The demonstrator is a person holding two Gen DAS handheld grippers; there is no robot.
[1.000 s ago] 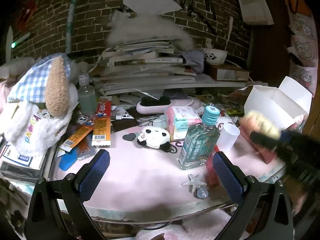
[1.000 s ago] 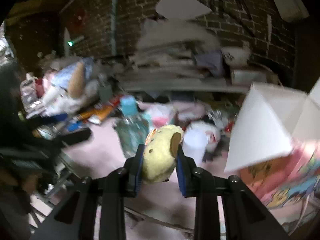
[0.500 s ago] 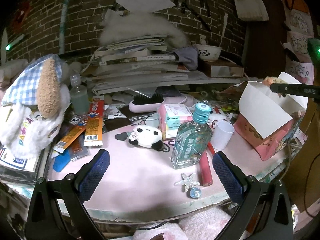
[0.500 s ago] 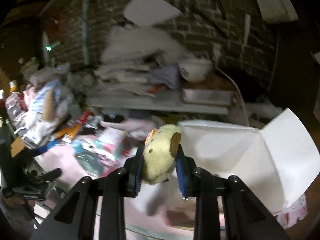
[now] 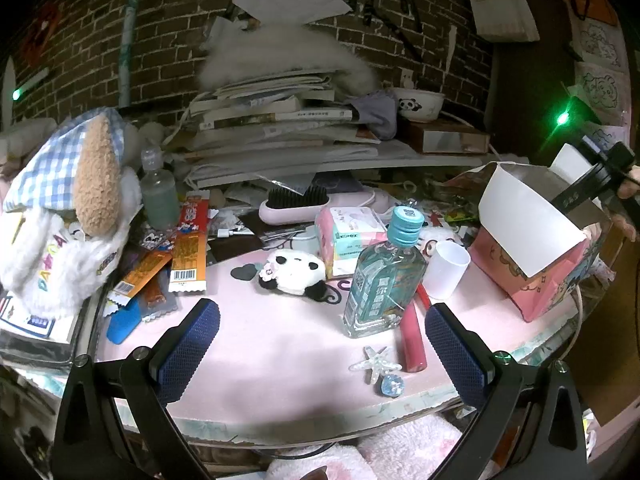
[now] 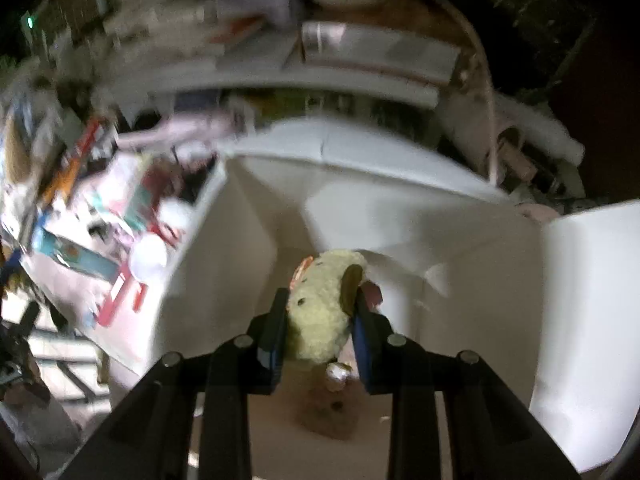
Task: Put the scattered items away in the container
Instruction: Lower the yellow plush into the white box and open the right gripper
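My right gripper (image 6: 320, 312) is shut on a yellow plush toy (image 6: 320, 304) and holds it over the open white-lined box (image 6: 400, 216), pointing down into it. The box also shows in the left wrist view (image 5: 528, 220), pink outside, at the table's right edge, with the right gripper's body above it. My left gripper (image 5: 320, 352) is open and empty above the pink table (image 5: 272, 344). On the table lie a panda plush (image 5: 294, 270), a teal bottle (image 5: 384, 280), a white cup (image 5: 446, 268), a red tube (image 5: 412, 332) and a star clip (image 5: 376, 364).
A large plush dog (image 5: 68, 208) sits at the left. Snack packets (image 5: 176, 252), a tissue pack (image 5: 348, 232) and a hairbrush (image 5: 296, 204) lie behind. A stack of books and papers (image 5: 280, 128) fills the back. A brown item (image 6: 328, 416) lies in the box bottom.
My right gripper has carried the yellow plush from above the table to the right and tipped down over the open box. The left gripper has hardly moved.
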